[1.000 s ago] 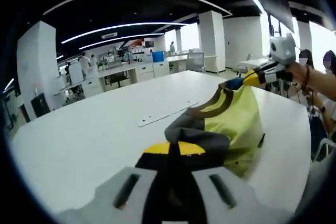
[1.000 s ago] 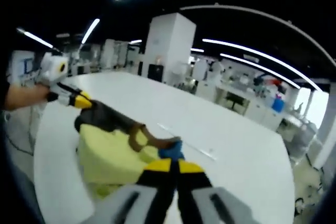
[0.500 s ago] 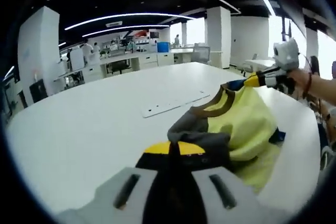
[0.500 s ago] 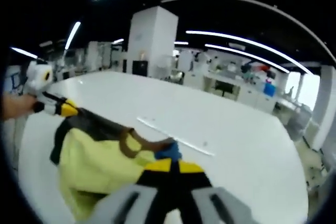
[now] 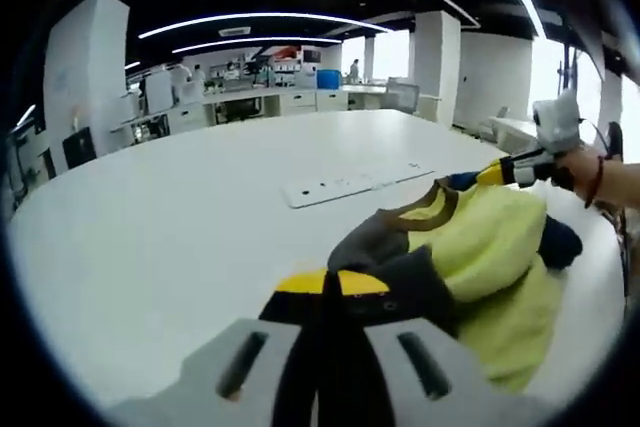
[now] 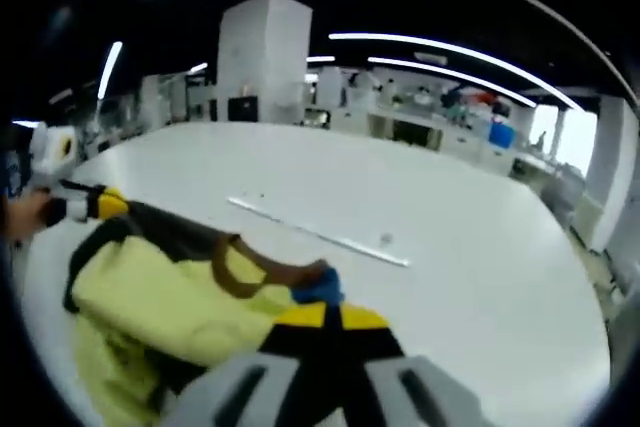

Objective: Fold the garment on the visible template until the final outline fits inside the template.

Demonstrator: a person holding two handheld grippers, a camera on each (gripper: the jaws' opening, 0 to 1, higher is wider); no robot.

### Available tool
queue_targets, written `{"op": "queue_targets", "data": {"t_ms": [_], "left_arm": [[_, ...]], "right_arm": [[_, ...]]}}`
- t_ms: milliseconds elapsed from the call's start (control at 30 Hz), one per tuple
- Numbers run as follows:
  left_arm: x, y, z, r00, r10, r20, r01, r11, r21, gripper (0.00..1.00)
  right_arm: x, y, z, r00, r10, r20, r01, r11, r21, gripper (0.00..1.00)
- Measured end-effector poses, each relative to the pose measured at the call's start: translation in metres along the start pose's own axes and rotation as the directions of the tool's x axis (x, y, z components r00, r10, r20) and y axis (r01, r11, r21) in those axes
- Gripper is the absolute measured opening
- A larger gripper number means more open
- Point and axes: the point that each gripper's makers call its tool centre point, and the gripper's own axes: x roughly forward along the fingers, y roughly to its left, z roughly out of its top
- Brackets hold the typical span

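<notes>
A yellow garment [image 5: 490, 247] with grey shoulders, a brown collar band and a blue patch hangs above a white table [image 5: 180, 227], stretched between both grippers. My left gripper [image 5: 330, 285] is shut on its grey part. My right gripper [image 6: 328, 315] is shut on the blue edge [image 6: 318, 287] by the collar. In the left gripper view the right gripper [image 5: 505, 173] comes in from the right, held by a hand [image 5: 600, 172]. In the right gripper view the garment [image 6: 170, 297] sags leftward to the left gripper [image 6: 85, 207].
A long white strip [image 5: 355, 182] with small holes lies flat on the table beyond the garment, also in the right gripper view as a strip [image 6: 315, 232]. Office desks, white pillars and ceiling light lines fill the background. The table edge [image 6: 590, 297] curves at the right.
Both grippers have sunk closer to the table with the garment still held. The cloth now sags lower and wider between them, and the strip shows nearer.
</notes>
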Motion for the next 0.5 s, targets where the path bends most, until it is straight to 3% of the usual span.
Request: {"op": "queue_targets", "data": {"t_ms": [233, 400, 500], "left_arm": [[0.01, 0.017, -0.009, 0.999, 0.021, -0.024, -0.021, 0.999, -0.032, 0.0], [0.011, 0.016, -0.011, 0.999, 0.04, -0.036, -0.041, 0.998, -0.047, 0.0], [0.008, 0.014, -0.008, 0.999, 0.04, -0.035, -0.042, 0.998, -0.039, 0.0]], "right_arm": [[0.013, 0.002, -0.003, 1.0, 0.014, -0.026, -0.014, 1.0, -0.003, 0.0], [0.018, 0.001, -0.004, 0.998, 0.011, -0.055, -0.009, 1.0, 0.025, 0.0], [0.009, 0.004, 0.002, 0.999, 0.017, -0.052, -0.016, 1.0, 0.025, 0.02]]}}
